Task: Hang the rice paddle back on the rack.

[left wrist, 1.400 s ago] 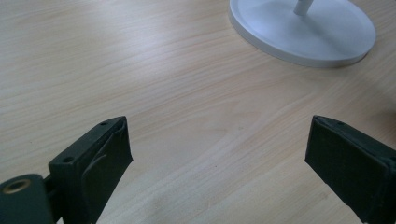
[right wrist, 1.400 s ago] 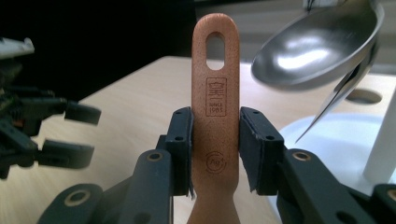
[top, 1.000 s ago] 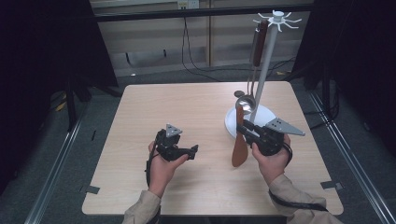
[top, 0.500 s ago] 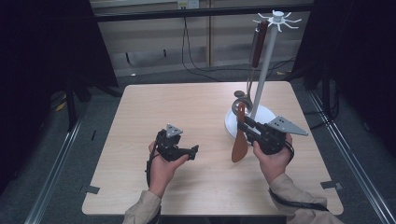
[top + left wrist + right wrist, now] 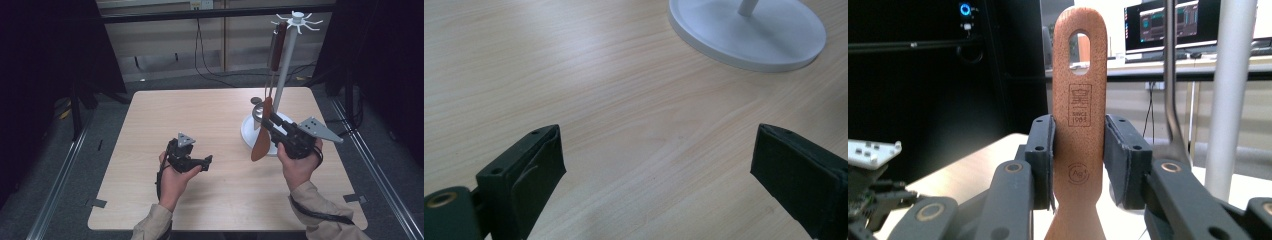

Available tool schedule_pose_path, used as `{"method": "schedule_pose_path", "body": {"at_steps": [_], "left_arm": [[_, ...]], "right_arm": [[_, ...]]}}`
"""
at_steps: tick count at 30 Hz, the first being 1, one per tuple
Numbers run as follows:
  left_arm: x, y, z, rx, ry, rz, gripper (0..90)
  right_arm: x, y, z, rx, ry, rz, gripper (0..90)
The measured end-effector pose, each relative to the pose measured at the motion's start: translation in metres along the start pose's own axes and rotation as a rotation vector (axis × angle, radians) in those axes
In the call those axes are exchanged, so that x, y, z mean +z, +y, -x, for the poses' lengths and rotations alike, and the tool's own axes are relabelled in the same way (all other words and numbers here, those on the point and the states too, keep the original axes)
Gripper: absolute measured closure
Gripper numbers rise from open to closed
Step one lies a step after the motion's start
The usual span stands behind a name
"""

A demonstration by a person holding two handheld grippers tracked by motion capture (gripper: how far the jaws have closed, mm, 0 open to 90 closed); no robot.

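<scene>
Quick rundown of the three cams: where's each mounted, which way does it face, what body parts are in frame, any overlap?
High view: above the person's side, looking forward and down on the table; both forearms, left gripper, right gripper gripping a wooden spatula.
Left gripper view: rides the left gripper, facing down at the tabletop, jaws apart and empty.
Right gripper view: rides the right gripper, facing level past the spatula's handle.
Shared: the white stand, whose round base and pole show in the gripper views.
</scene>
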State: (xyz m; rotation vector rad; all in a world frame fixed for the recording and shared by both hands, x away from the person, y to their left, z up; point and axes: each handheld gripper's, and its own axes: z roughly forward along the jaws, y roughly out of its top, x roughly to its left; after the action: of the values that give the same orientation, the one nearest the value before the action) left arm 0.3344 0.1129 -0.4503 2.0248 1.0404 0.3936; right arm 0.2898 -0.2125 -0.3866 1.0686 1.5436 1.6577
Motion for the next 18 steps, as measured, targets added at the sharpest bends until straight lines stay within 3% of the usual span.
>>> {"method": "schedule_pose_path", "body": {"at_steps": [12,17,18], "left_arm": [[-0.001,0.001,0.000,-0.019,0.006,0.016,6.5],[-0.001,0.001,0.000,-0.029,0.003,0.028,6.5],[-0.002,0.001,-0.002,-0.008,0.004,0.013,6.5]], "right_arm": [[-0.003,0.016,0.002,-0.002,-0.027,0.070,66.5],[-0.005,0.024,0.002,-0.031,-0.058,0.093,66.5],[-0.005,0.026,0.002,-0.039,-0.070,0.097,66.5]]}}
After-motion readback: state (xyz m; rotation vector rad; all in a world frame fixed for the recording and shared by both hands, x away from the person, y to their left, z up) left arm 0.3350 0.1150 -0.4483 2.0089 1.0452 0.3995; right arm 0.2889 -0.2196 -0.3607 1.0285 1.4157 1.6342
